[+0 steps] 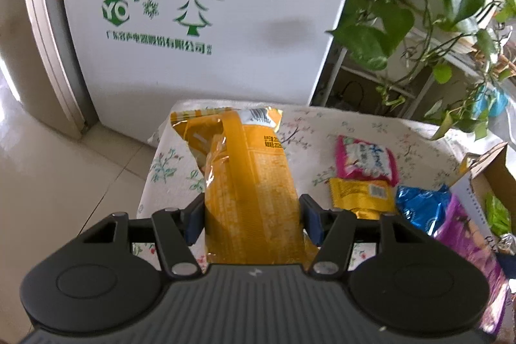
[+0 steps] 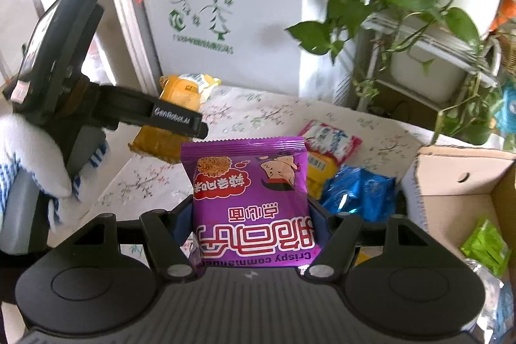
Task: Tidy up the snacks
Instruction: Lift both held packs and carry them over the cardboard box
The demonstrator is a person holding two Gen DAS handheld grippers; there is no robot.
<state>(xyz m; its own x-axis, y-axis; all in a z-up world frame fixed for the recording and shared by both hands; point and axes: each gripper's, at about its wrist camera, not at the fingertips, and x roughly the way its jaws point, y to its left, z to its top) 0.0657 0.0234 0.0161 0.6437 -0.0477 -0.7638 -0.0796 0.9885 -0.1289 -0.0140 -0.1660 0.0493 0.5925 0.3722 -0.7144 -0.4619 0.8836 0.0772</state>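
Left wrist view: the left gripper (image 1: 253, 216) has its two blue pads pressed against the sides of a long yellow snack bag (image 1: 248, 179), which runs forward from between the jaws, its far end with the barcode raised above the floral tablecloth (image 1: 371, 124). The jaws are closed onto the bag's lower half, so the pack sits squarely between them, clear of the cloth. To the right on the table lie a pink and white packet (image 1: 364, 160), a small gold packet (image 1: 361, 194) just below it, and a blue foil packet (image 1: 422, 205) beside the cardboard box (image 1: 487, 160).

In the right wrist view, the right gripper (image 2: 253, 223) stands partly open around a purple noodle snack bag (image 2: 251, 195), the pads gripping its two side edges; the bag stands upright between the jaws with its print upside down. It seems lifted off the table, though its lower edge is hidden by the gripper body. A gloved hand (image 2: 35, 163) holds the other gripper at left. A green packet (image 2: 487, 240) lies inside the box.
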